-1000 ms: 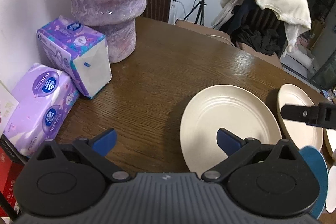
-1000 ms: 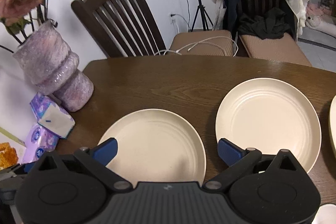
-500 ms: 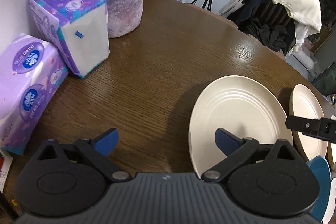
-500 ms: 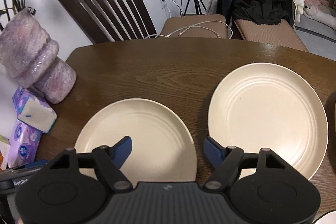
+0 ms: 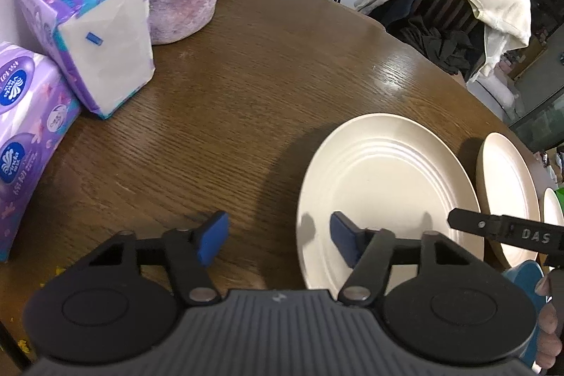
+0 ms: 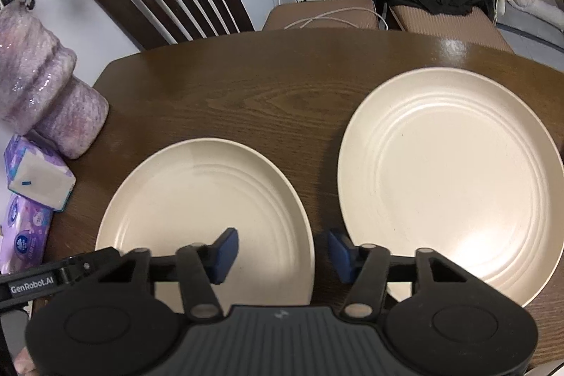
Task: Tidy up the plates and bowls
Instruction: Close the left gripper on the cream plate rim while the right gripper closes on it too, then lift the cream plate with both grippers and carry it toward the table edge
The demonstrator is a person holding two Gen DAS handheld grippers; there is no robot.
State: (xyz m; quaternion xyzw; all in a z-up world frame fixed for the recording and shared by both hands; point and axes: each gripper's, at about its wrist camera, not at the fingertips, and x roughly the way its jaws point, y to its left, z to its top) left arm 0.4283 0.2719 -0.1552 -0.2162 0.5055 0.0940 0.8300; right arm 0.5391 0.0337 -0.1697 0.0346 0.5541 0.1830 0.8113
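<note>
You are at the pick-up step: both grippers straddle opposite rims of the near cream plate [image 6: 204, 210], lying on the table [image 5: 218, 115]. Left gripper [image 5: 278, 238] at its 9 o'clock edge, right gripper [image 6: 282, 251] at 3 o'clock, jaws half-open, just been closing, gripping nothing yet. Next, I judge, close fully and lift level

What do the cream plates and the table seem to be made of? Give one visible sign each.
Cream plates: probably matte plastic or wheat-straw composite, showing a soft sheen and moulded rings; ceramic is possible. Table: varnished wood or veneer, showing dark grain and glossy reflections.
</note>
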